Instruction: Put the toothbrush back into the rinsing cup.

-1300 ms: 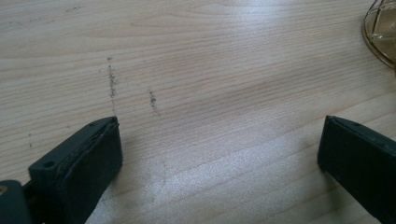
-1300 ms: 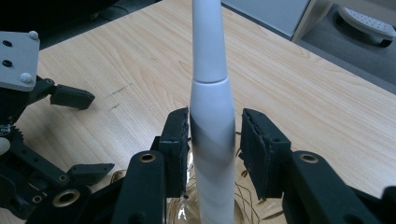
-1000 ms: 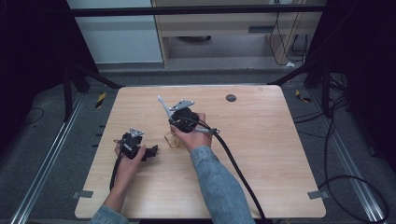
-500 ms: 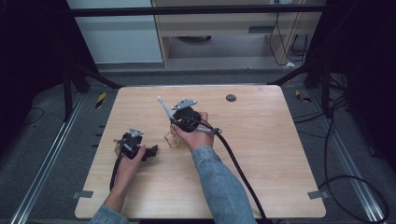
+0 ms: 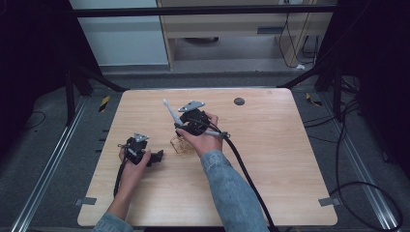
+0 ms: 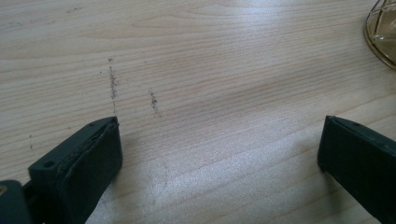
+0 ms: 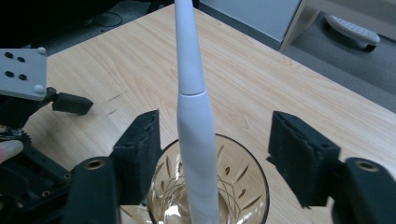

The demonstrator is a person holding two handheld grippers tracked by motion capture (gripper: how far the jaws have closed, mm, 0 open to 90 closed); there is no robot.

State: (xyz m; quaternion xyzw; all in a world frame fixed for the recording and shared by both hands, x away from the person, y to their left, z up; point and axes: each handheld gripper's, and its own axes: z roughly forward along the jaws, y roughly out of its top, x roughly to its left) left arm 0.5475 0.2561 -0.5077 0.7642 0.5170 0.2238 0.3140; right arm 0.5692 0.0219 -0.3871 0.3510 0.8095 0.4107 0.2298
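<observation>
two grippers were over the pale wooden table (image 5: pixel 270 159), one in each of the person's hands. right gripper (image 7: pixel 212 154) sat above an amber cut glass (image 7: pixel 243 186); a white toothbrush-like handle (image 7: pixel 194 121) stood in that glass, leaning a little and rising up between the two black jaws. jaws had just been opening: in the right gripper view the handle stood between them with a clear gap on each side, pads (image 7: pixel 144 149) off it, so nothing was gripped. in the high view the same gripper (image 5: pixel 186 126) showed near the table's middle, its grey three-cornered plate on top, the white handle (image 5: pixel 169 110) sticking up and away toward the far left, the glass (image 5: pixel 179 145) just below it on the near side, partly hidden by the hand (image 5: pixel 205 140). a black cable (image 5: pixel 241 164) trailed from the gripper along the denim sleeve (image 5: pixel 232 193).

left gripper (image 5: pixel 157 157) lay low on the table to the left of the glass, near it but apart, held by the left hand (image 5: pixel 130 166). in the left gripper view its jaws stood wide, bare scuffed wood (image 6: pixel 210 93) between them, nothing held; the rim of the glass (image 6: pixel 380 37) showed at the upper right corner.

a small dark round disc (image 5: pixel 239 101) lay near the far edge of the table, well apart from both hands.
</observation>
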